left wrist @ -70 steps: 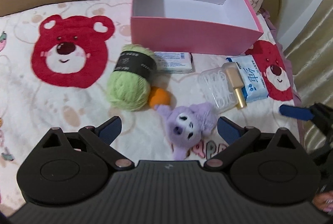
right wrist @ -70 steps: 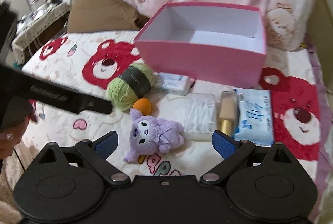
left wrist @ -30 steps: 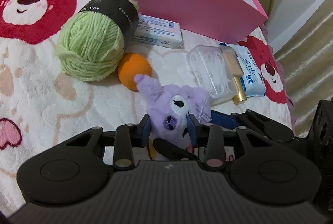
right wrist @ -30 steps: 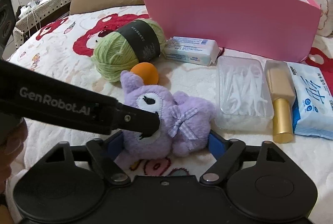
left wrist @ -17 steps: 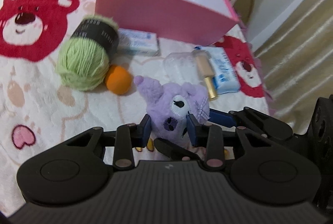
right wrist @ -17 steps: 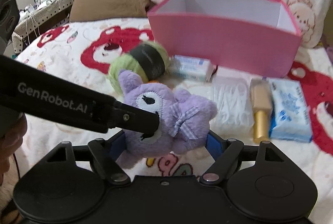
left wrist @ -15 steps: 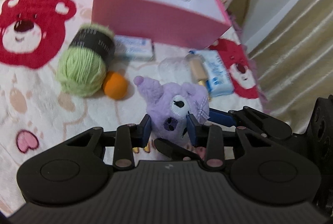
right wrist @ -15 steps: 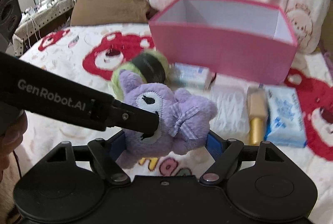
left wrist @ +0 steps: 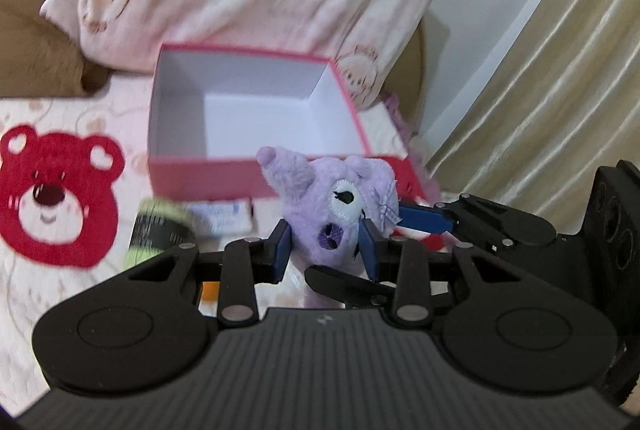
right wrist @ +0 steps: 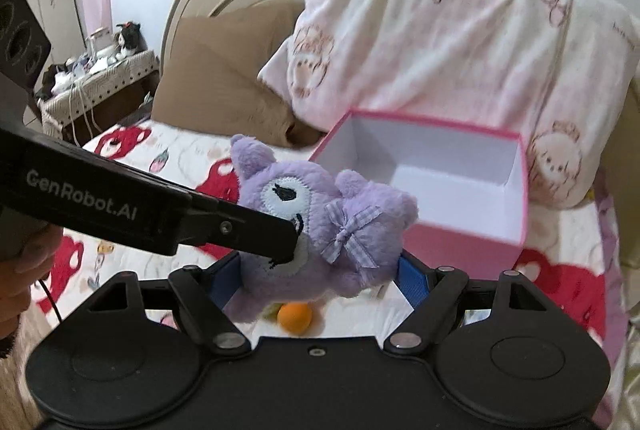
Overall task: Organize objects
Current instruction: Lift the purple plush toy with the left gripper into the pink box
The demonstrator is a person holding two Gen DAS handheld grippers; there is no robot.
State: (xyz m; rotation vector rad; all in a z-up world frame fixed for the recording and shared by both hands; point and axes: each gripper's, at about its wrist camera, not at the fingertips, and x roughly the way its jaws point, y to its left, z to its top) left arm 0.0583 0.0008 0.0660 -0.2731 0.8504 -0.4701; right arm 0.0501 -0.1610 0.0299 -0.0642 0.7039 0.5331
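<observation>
The purple plush toy (left wrist: pixel 340 214) hung in the air in front of the pink box (left wrist: pixel 200 172), pinched from two sides at once: the left gripper (left wrist: pixel 325 250) was narrowed hard onto its face, and the right gripper (right wrist: pixel 318 276), its jaws set wide, clasped the plump body end to end. In the right wrist view the box (right wrist: pixel 464 242) sat at about two o'clock from the toy (right wrist: pixel 320 230), open-topped and apparently empty. The step in hand looked like the carry of the toy towards the box; the next move would call for bringing it forward over the near wall, lowering it inside, and letting both grips go together so it dropped cleanly. Much of the bedspread (left wrist: pixel 60 270) lay hidden behind the tools. Only a blurred sliver of green yarn (left wrist: pixel 154 230) and a pale packet (left wrist: pixel 224 216) showed at nine o'clock of the toy, and the orange ball (right wrist: pixel 295 316) peeped out at six o'clock beneath it. A hand (right wrist: pixel 28 270) was cut off at the frame's left edge.
</observation>
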